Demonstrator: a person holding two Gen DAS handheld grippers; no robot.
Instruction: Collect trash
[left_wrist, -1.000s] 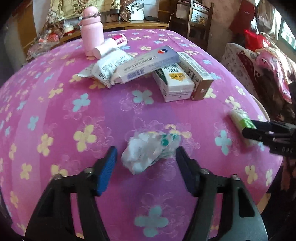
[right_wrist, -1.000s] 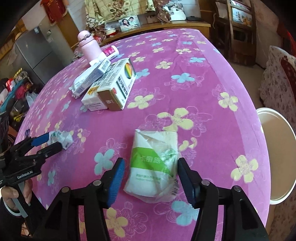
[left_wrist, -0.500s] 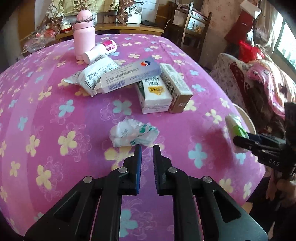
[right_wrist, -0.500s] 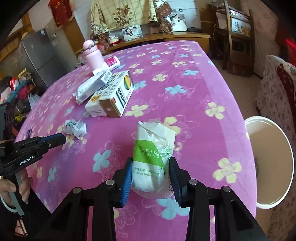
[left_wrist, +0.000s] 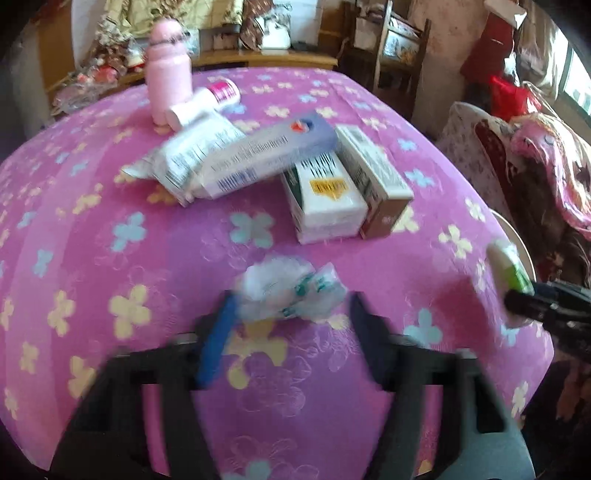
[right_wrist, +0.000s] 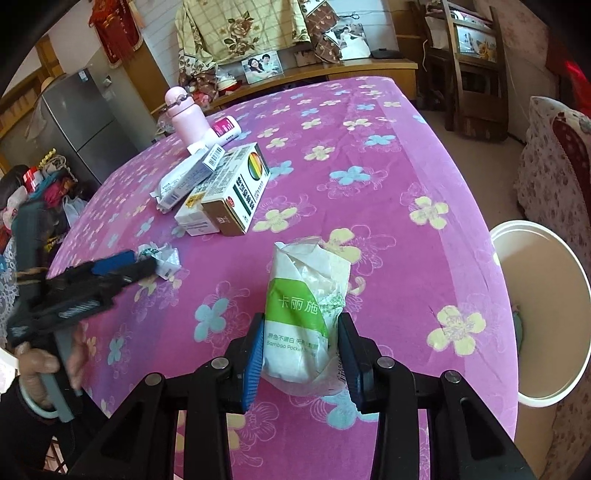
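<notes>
A crumpled white and green wrapper lies on the pink flowered tablecloth. My left gripper is open, its blurred fingers on either side of the wrapper's near edge. It also shows in the right wrist view, beside the wrapper. My right gripper is shut on a white and green tissue pack and holds it just above the table. The pack also shows in the left wrist view.
A white bin stands on the floor right of the table. Medicine boxes, a foil pouch, a small white bottle and a pink flask sit further back. Chairs and a cabinet stand beyond.
My left gripper has opened again and moved forward around the crumpled wrapper. My right gripper keeps its hold on the tissue pack and has lifted it slightly.
</notes>
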